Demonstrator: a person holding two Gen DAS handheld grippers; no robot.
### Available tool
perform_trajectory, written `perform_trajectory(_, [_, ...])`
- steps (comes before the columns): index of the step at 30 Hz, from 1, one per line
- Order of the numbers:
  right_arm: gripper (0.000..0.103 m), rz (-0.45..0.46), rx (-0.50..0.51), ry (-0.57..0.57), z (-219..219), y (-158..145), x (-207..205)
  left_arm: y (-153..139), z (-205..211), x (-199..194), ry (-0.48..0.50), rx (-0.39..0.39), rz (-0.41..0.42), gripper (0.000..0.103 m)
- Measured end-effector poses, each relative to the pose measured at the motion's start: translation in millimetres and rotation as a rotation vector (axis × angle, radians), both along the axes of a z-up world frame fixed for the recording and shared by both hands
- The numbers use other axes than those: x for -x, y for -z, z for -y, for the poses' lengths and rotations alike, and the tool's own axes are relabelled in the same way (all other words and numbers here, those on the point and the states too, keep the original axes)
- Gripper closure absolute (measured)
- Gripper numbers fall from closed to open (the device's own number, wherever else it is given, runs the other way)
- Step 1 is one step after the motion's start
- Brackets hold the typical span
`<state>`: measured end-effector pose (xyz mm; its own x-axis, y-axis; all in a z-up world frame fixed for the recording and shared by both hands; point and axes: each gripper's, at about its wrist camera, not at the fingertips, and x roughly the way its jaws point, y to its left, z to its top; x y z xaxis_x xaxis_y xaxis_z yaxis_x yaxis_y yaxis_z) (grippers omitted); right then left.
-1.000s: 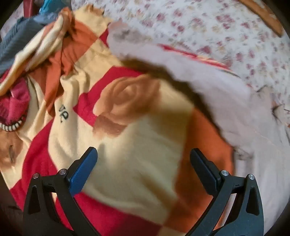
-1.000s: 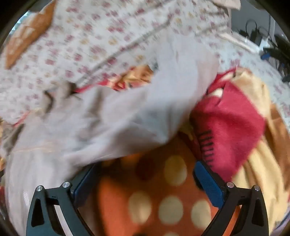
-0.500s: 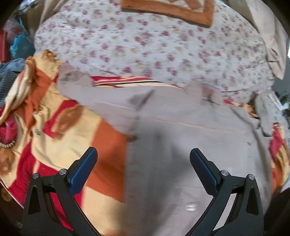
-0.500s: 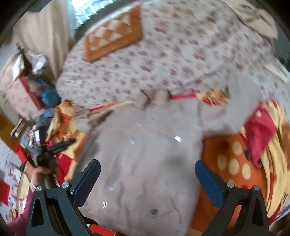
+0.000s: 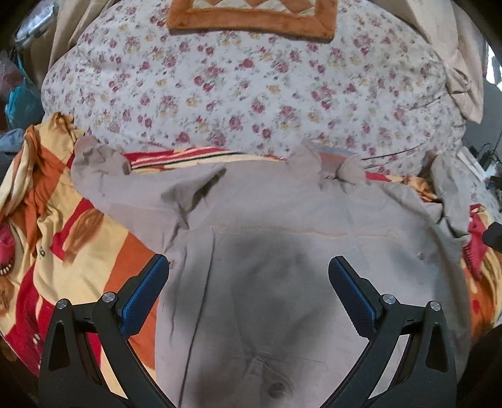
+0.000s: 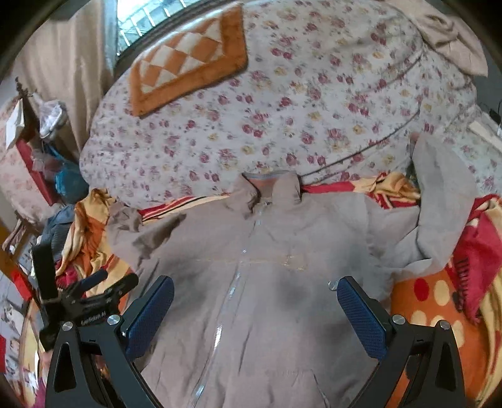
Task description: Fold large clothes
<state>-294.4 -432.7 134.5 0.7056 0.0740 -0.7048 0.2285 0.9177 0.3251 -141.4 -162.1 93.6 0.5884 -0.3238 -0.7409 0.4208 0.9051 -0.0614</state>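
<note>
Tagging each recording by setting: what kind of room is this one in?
Most likely a bedroom: a bed under a floral bedsheet, a window behind it, and a grey zip-up jacket spread on a colourful blanket.

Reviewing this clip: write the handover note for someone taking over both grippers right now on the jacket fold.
Left gripper: open, holding nothing, above the jacket's body.
Right gripper: open, holding nothing, over the zip.
Grey jacket: front up on the patterned blanket, collar toward the floral bedspread, zip closed.
Done: jacket laid out roughly flat.
Left: both sleeves are crumpled at the sides, one sleeve standing up; smooth them, then make every fold.
</note>
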Motion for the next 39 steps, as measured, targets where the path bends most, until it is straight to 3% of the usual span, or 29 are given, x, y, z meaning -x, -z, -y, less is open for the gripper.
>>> perform_trajectory(8, [0.0, -0.137, 0.07, 0.022, 0.1, 48.7, -45.8, 13.9, -8.8, -11.6, -0.067, 0.03, -0.048, 0.001])
perform_trajectory(11, [0.0, -0.134, 0.061, -0.018, -2.7, 62.6, -53.4, 15.3, -12.6, -15.3, -0.097, 0.046, -0.059, 0.001])
perform_trajectory(17, [0.0, -0.148, 0.046, -0.021, 0.2, 91.2, -53.0, 26.9, -12.1, -20.3, -0.138, -0.014, -0.061, 0.001])
perform_trajectory(26, [0.0, -0.128, 0.114, -0.038, -14.2, 89.0, -53.4, 34.1, -8.5, -20.1, -0.151, -0.083, -0.035, 0.001])
perform_trajectory(33, [0.0, -0.146, 0.183, -0.072, -28.2, 96.5, -56.4, 32.6, -6.4, -18.1, -0.144, -0.085, -0.019, 0.001])
perform_trajectory(39, [0.0, -0.145, 0.179, -0.046, -22.0, 96.3, -54.2, 34.4, -3.8, -17.2, -0.144, -0.101, -0.017, 0.001])
